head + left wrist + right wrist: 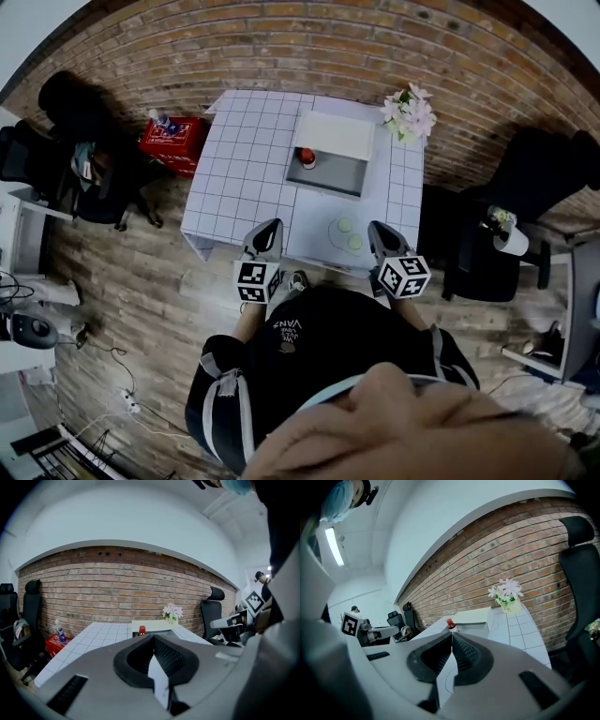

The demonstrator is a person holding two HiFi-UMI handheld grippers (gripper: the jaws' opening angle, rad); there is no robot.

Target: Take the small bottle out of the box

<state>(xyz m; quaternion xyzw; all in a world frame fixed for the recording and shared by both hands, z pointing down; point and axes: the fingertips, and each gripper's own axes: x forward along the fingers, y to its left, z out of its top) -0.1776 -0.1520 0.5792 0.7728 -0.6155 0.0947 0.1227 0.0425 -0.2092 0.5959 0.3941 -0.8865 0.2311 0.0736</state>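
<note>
The small bottle (307, 157) has a red cap and stands in the left part of an open grey box (330, 175) at the middle back of the white tiled table (239, 178). The box lid (336, 134) is folded back. My left gripper (270, 227) and right gripper (377, 229) hover over the table's near edge, well short of the box. Both are shut and hold nothing. In the left gripper view the red cap of the bottle (141, 630) shows just above the closed jaws. In the right gripper view the bottle (450, 624) also stands beyond them.
A pot of pale flowers (410, 112) sits at the table's back right corner. A round coaster with two small green things (347, 233) lies between the grippers. A red crate (173, 139) stands on the floor at the left. Black office chairs (511, 225) flank the table.
</note>
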